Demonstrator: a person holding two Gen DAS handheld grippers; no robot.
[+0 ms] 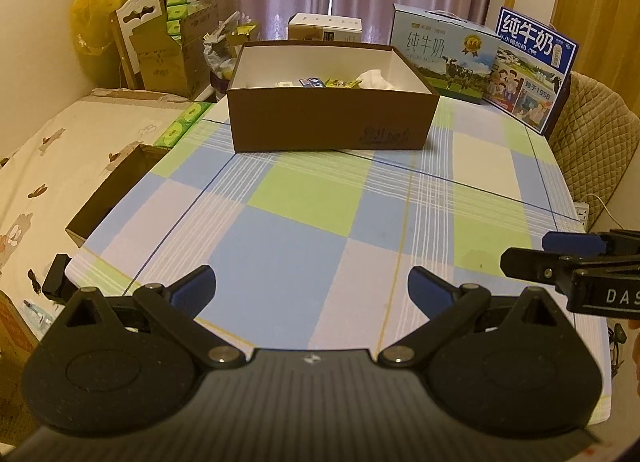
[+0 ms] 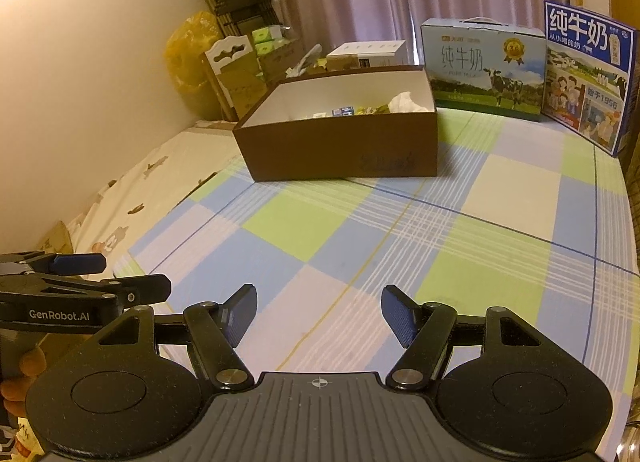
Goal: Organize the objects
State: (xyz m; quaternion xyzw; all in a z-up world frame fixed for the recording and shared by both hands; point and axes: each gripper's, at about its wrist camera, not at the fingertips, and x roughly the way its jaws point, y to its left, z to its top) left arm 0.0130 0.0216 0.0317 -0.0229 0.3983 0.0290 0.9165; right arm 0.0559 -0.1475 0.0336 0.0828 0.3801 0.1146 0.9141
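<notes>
- The box (image 1: 332, 118) sits open at the far side of the worktop (image 1: 304, 230), small packets and a crumpled tissue (image 1: 374, 78) already inside, likely gathered there as the tidying goal.
- Left gripper (image 1: 312, 288) and right gripper (image 2: 319, 312) both hover low over bare cloth, jaws apart, nothing between them (probably done or waiting).
- Only the left view shows the box lid (image 1: 116, 190) off the worktop's edge; the right view shows fingers (image 2: 28, 370) holding the left tool.
</notes>
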